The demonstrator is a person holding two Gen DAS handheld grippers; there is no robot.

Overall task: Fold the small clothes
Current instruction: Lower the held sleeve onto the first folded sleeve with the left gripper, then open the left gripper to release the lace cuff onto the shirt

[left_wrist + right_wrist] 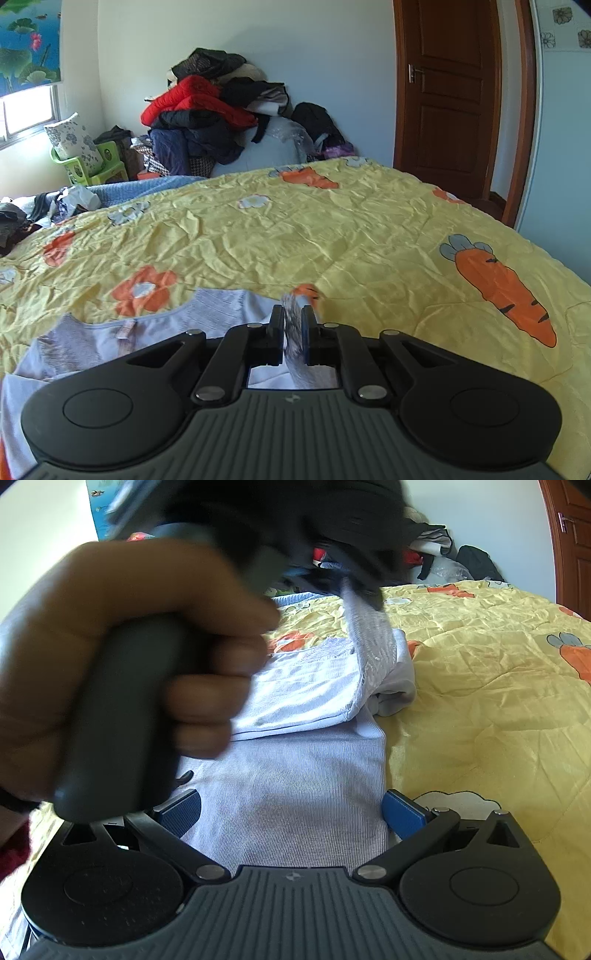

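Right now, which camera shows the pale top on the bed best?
The right wrist view: the top lies spread out, one edge lifted by the left gripper. The left wrist view shows only its neckline beyond the gripper.

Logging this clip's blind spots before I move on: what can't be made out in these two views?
- Right wrist view: the left side of the pale lilac ribbed garment is hidden by the blurred hand.
- Right wrist view: the left gripper is motion-blurred; pad contact is unreadable.
- Left wrist view: the garment's lower part is hidden behind the gripper's black body.
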